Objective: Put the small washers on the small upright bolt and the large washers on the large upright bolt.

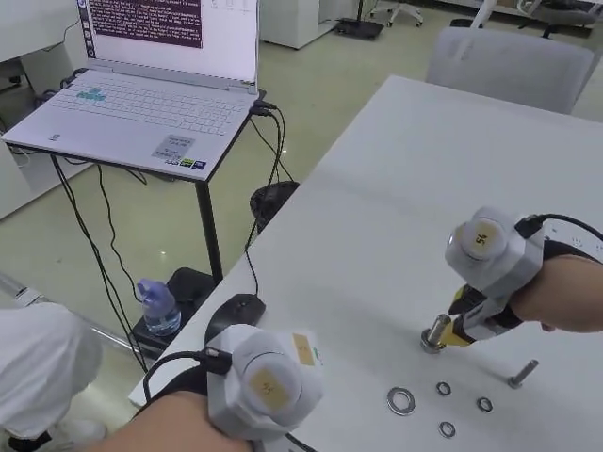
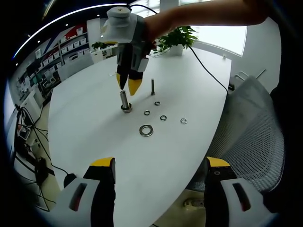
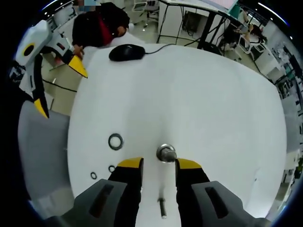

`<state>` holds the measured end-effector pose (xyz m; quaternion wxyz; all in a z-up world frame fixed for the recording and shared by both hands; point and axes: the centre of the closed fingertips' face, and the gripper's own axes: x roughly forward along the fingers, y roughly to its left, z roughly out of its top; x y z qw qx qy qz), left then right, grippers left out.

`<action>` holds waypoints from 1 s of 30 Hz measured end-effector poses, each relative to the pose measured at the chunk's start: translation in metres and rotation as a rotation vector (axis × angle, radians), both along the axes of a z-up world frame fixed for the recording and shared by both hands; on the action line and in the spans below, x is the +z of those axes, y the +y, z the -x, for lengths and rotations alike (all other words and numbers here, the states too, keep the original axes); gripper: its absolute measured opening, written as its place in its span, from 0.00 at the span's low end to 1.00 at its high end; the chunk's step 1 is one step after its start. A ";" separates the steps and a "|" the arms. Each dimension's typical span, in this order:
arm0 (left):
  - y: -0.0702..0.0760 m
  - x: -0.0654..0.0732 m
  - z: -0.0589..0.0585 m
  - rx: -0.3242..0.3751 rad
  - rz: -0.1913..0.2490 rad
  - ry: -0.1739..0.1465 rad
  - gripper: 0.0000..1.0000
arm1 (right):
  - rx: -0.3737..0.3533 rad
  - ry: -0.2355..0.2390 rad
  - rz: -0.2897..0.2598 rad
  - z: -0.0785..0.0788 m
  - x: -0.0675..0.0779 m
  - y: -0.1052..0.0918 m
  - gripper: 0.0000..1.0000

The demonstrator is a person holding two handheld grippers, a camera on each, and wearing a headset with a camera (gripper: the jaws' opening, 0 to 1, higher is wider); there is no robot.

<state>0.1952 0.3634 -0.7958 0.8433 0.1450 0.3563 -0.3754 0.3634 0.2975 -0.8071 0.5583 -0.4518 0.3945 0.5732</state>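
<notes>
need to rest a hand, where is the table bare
Bare: the table top between the large bolt and the far chair, and between mouse and bolt. Crowded: near edge, around the washers and small bolt, by the right gripper.

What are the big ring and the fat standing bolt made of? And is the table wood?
The big ring looks like metal: grey and shiny, with bright glints. The fat bolt looks like metal too, silvery with a duller sheen. The table has a smooth, plain white top, maybe laminate or paint; no wood grain shows, so I cannot tell what is underneath.
</notes>
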 end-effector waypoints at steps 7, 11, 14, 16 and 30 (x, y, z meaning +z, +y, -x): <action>-0.003 0.002 -0.001 0.000 0.011 -0.007 0.78 | -0.002 0.011 -0.014 0.009 -0.001 0.000 0.29; -0.002 0.003 -0.002 0.004 0.013 -0.011 0.78 | 0.003 0.018 -0.023 0.017 -0.002 0.001 0.30; -0.001 0.003 -0.001 0.007 0.010 -0.012 0.78 | 0.009 0.022 -0.032 0.023 -0.003 0.003 0.32; -0.001 0.002 -0.001 0.009 0.012 -0.011 0.78 | 0.017 0.024 -0.036 0.028 -0.003 0.005 0.33; -0.004 0.008 -0.002 0.032 0.069 -0.043 0.81 | 0.089 0.028 -0.053 0.062 -0.016 0.013 0.36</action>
